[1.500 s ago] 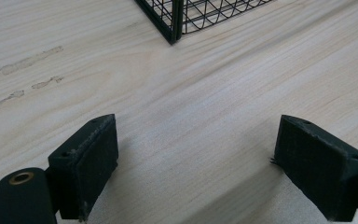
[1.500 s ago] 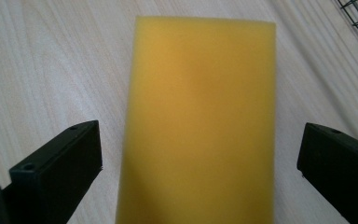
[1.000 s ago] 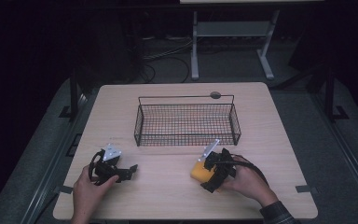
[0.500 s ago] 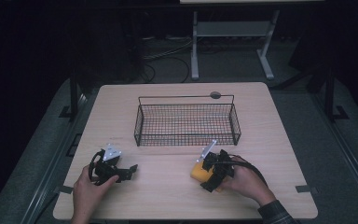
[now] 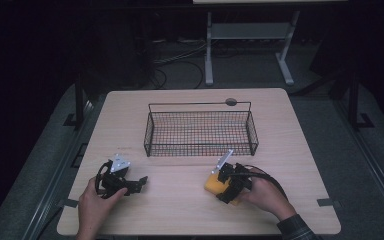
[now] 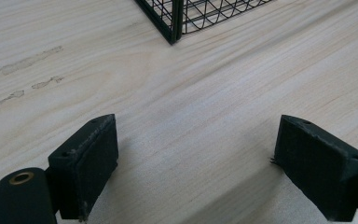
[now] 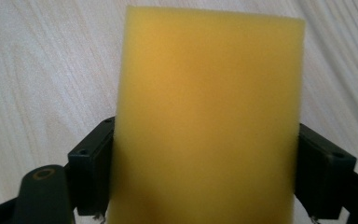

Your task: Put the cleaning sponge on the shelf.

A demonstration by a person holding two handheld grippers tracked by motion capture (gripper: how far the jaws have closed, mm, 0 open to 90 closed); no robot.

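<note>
A yellow sponge (image 7: 209,116) lies on the wooden table (image 5: 180,212) at the front right, in front of a black wire basket (image 5: 200,132). My right gripper (image 5: 220,186) has its jaws on either side of the sponge (image 5: 211,184). They have just been closing, and both pads (image 7: 91,163) now press against its sides. My left gripper (image 5: 139,183) rests at the front left, held by a hand and pointing right. Its jaws stand wide apart over bare wood, with nothing between its pads (image 6: 86,158).
The basket's near corner (image 6: 172,21) is ahead of the left gripper. A small dark disc (image 5: 231,102) sits by the basket's far rim. Cables trail from both grippers. The floor beyond the table is dark, with a white stand (image 5: 245,35) on it.
Both hands stay where they were. The right gripper's jaws look slightly narrower around the sponge.
</note>
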